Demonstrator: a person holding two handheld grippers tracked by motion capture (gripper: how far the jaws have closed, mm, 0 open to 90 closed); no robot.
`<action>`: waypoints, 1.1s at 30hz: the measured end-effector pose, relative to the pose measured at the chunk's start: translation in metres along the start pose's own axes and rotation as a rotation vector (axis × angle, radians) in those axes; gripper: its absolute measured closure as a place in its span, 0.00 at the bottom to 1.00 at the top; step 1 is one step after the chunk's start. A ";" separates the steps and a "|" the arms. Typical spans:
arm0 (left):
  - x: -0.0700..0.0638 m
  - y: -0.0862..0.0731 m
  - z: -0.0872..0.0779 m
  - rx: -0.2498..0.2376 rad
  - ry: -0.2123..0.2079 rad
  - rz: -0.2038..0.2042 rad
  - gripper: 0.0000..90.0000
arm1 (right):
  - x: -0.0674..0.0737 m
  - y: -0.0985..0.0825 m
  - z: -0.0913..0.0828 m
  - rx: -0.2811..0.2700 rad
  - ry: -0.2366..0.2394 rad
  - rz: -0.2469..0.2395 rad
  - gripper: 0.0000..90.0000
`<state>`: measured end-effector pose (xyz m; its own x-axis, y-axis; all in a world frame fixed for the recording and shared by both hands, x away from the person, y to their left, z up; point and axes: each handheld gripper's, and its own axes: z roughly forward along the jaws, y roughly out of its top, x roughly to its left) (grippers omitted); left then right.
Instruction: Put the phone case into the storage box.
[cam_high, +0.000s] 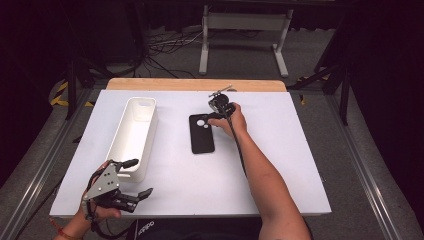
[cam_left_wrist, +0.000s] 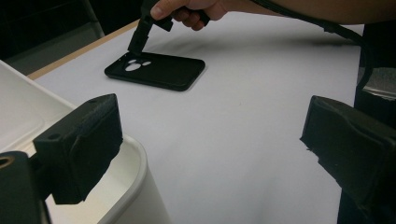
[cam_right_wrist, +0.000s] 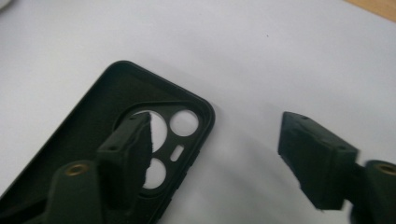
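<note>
1. The black phone case (cam_high: 202, 133) lies flat, inside up, near the middle of the white worktop (cam_high: 280, 165), just right of the white bin (cam_high: 134, 135) and not touching it.
2. Right hand-held gripper (cam_right_wrist: 215, 154): jaws spread apart over the camera-cutout end of the case. In the right gripper view one jaw sits over the cutouts inside the rim, the other over bare worktop outside it. Nothing is clamped.
3. Left hand-held gripper (cam_high: 135, 177): jaws apart and empty, at the near end of the bin.
4. Judged step: take the case by its end wall.
5. To do it well: lower until the inner jaw is below the rim, keep the wall centred between the pads, then close squarely.
6. Risk: the wall is thin and low. A shallow or skewed bite may let the case slip or slide on the worktop.
7. Lift level once the grip holds.
</note>
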<state>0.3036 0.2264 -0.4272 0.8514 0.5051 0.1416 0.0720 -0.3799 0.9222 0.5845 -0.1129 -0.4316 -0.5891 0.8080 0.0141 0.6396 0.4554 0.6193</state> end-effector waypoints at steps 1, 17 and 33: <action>0.000 0.000 0.000 0.000 -0.001 0.000 0.06 | -0.001 0.000 0.001 -0.002 0.008 0.004 0.23; -0.002 -0.001 -0.004 0.006 -0.006 0.003 0.06 | 0.001 0.005 0.012 0.042 0.040 0.013 0.62; -0.005 -0.002 -0.007 0.015 -0.005 0.006 0.06 | 0.006 0.004 0.011 0.026 0.005 0.048 0.95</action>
<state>0.2956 0.2299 -0.4269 0.8544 0.4988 0.1457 0.0742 -0.3945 0.9159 0.5893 -0.1017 -0.4376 -0.5601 0.8271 0.0470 0.6794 0.4261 0.5974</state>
